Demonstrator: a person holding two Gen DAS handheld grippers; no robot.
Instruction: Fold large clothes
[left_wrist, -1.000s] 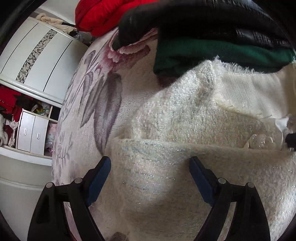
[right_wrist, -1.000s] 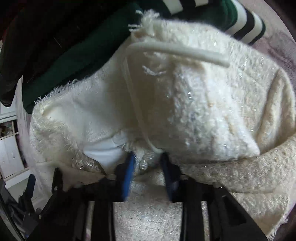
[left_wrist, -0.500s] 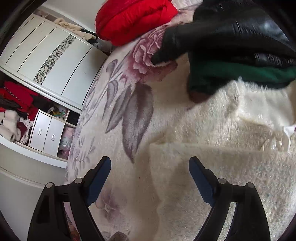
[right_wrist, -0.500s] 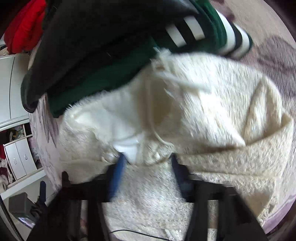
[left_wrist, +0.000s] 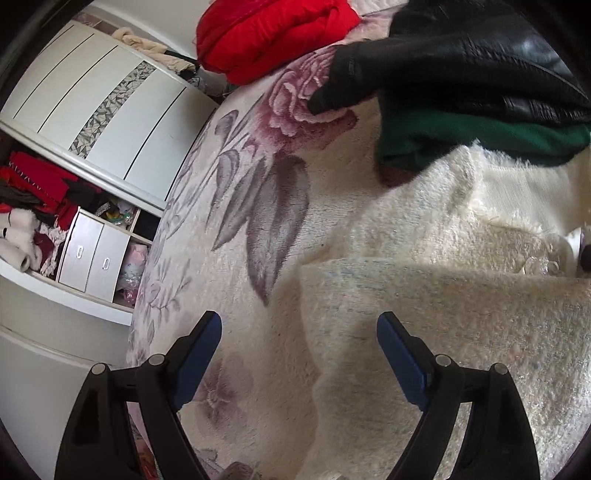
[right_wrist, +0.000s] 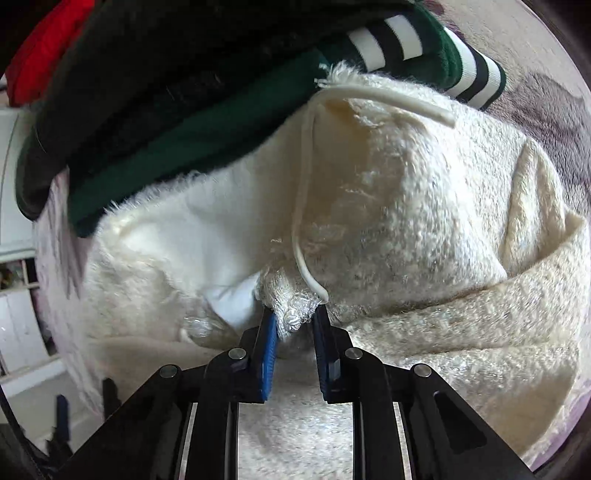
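A fluffy cream-white garment (right_wrist: 406, 206), glittery and coarse-piled, lies spread over the lower and right parts of both views on a plush blanket printed with large mauve roses and grey leaves (left_wrist: 280, 206). In the right wrist view its smooth white lining (right_wrist: 221, 218) shows at centre left, and a thin white cord (right_wrist: 303, 206) runs down the middle of the frame from the upper edge of the fabric.

The right gripper (right_wrist: 295, 325), at lower centre of that view, has its blue-padded jaws closing to a narrow gap, with a bunched, sparkly fold of the cream garment pinched between them. The cord's lower end reaches the tip of the right-hand finger.

The left gripper (left_wrist: 299, 332), at the bottom of the left wrist view, stands wide apart and holds nothing; one finger is over the blanket, the other over the garment's folded edge.

Across the top of both views a dark green garment (left_wrist: 461, 136) overlaps the cream one's far edge; in the right wrist view it shows white-and-black striped ribbing (right_wrist: 424, 48). A black leather jacket (left_wrist: 461, 55) lies on top of the green one. A red garment (left_wrist: 273, 33) sits at upper centre of the left view. At the left, a white wardrobe (left_wrist: 103, 110) with a mosaic strip stands open, with two small drawers (left_wrist: 92, 258) and crowded clothes inside.
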